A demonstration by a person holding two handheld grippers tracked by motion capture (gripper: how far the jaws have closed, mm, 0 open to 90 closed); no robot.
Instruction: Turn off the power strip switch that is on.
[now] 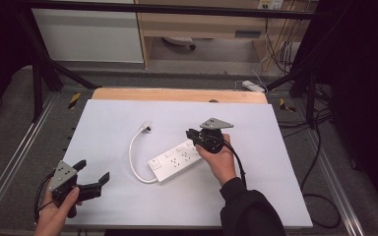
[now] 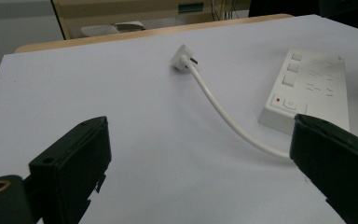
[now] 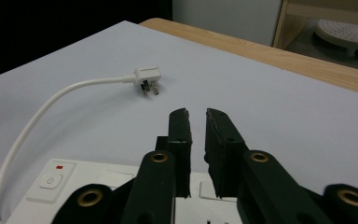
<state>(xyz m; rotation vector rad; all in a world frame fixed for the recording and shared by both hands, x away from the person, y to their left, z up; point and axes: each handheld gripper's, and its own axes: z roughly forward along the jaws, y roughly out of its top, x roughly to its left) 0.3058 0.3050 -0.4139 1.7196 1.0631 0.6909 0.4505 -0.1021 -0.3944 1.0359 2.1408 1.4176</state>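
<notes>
Right tool (image 1: pixel 193 133) hovers over power strip (image 1: pixel 174 161), jaws slightly apart, gripping nothing; left tool (image 1: pixel 94 175) wide open, parked near-left; plug (image 1: pixel 146 128) lies loose on counter (image 1: pixel 256 172)

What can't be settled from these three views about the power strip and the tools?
- Power strip: its far end, high view, hidden by the right tool and hand.
- Same strip, right gripper view: near part cut off by the bottom edge and covered by the jaws.
- Socket markings, left gripper view: too small and faint.
- Left tool: its body, below the frame.
</notes>
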